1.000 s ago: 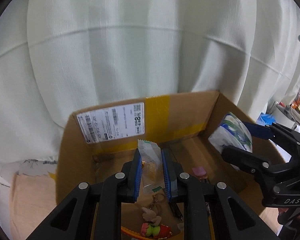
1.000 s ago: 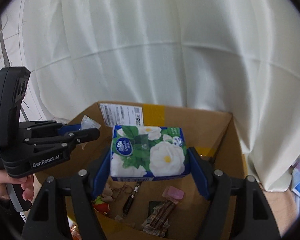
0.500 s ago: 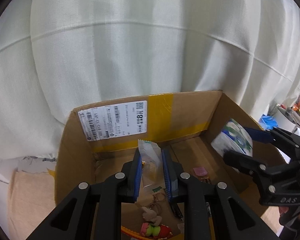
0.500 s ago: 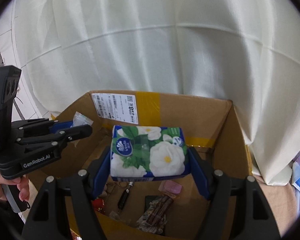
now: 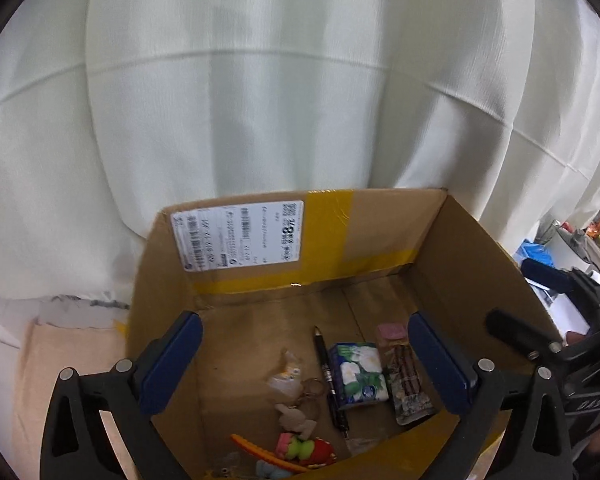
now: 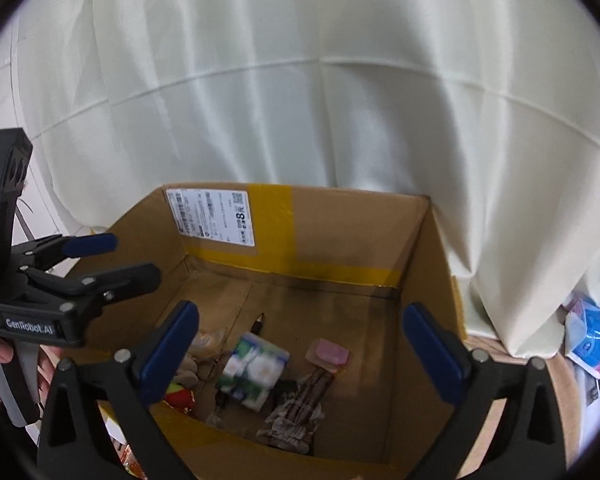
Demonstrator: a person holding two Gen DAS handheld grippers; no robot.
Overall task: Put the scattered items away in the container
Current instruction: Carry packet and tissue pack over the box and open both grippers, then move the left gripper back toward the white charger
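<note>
Both loads have dropped since the earlier frames: the tissue pack (image 5: 360, 376) that the right gripper (image 6: 302, 352) carried and the small clear packet (image 5: 286, 372) that the left gripper (image 5: 306, 364) pinched now lie on the floor of the cardboard box (image 5: 380, 232). Left gripper jaws are opening, blue pads wide apart, nothing between them. Right gripper jaws are likewise opening, wide apart and bare. Both hover over the near side of the box, left gripper at the left edge of the right wrist view. Tissue pack rests flat near the middle of the box floor, black pen (image 5: 330, 376) just beside its left edge, brown snack wrapper (image 5: 408, 380) touching its right side, pink eraser (image 5: 390, 330) beyond that. Clear packet lies left of the pen, near a keyring (image 5: 312, 386). White curtain (image 5: 300, 80) hangs behind the box.
</note>
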